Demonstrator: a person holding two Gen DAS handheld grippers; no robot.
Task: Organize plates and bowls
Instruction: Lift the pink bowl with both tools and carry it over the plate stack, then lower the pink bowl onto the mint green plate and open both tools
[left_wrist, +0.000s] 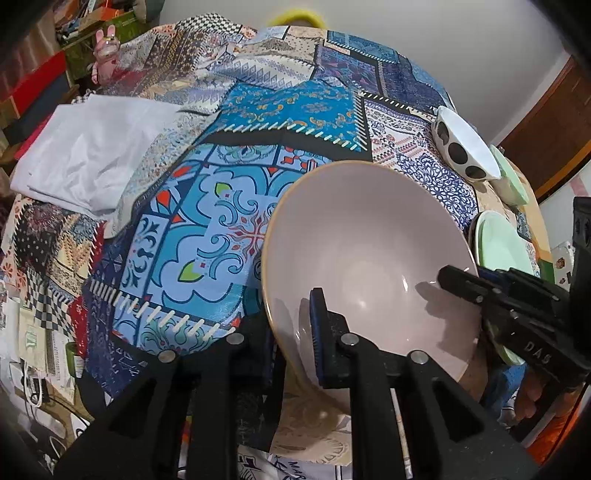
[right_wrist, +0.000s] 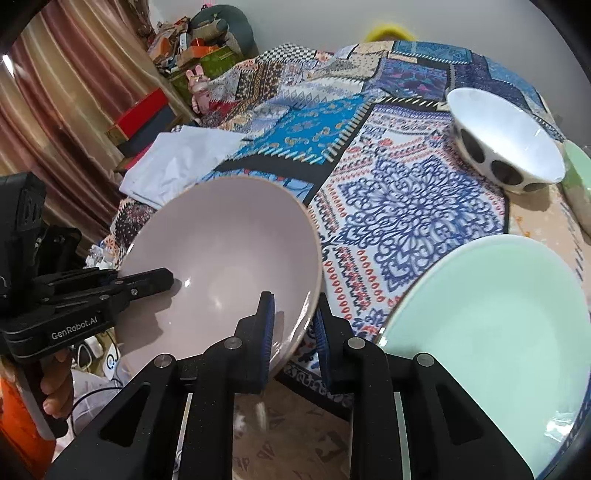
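We see a pale pink bowl (left_wrist: 365, 258) held between both tools over the near edge of the table (left_wrist: 229, 229), which is draped in a patchwork cloth (right_wrist: 406, 192).

Left to right in the left wrist view: a folded white cloth (left_wrist: 85, 155) lies on the patchwork at the far left. The left gripper (left_wrist: 295, 332) straddles the bowl's near-left rim, its jaws nearly closed, with the rim wall between the blue pads. The bowl is tipped, its mouth facing up and toward us; being round, it has no long axis. The right gripper (left_wrist: 465, 284) reaches in from the right, one finger lying inside the bowl on the opposite rim.

Left to right in the right wrist view: the left gripper (right_wrist: 147, 284) enters from the left edge, held by a hand (right_wrist: 55, 391). The bowl (right_wrist: 229, 258) sits left of centre. The right gripper (right_wrist: 295, 332) has its jaws narrowly spaced around the bowl's right rim; the inner pad lies against the inside wall. Just right of it a pale green plate (right_wrist: 498, 332) lies flat on the table. Farther back, a white bowl with black dots (right_wrist: 506, 147) leans tilted against another green dish (right_wrist: 576, 177), well apart from the pink bowl.
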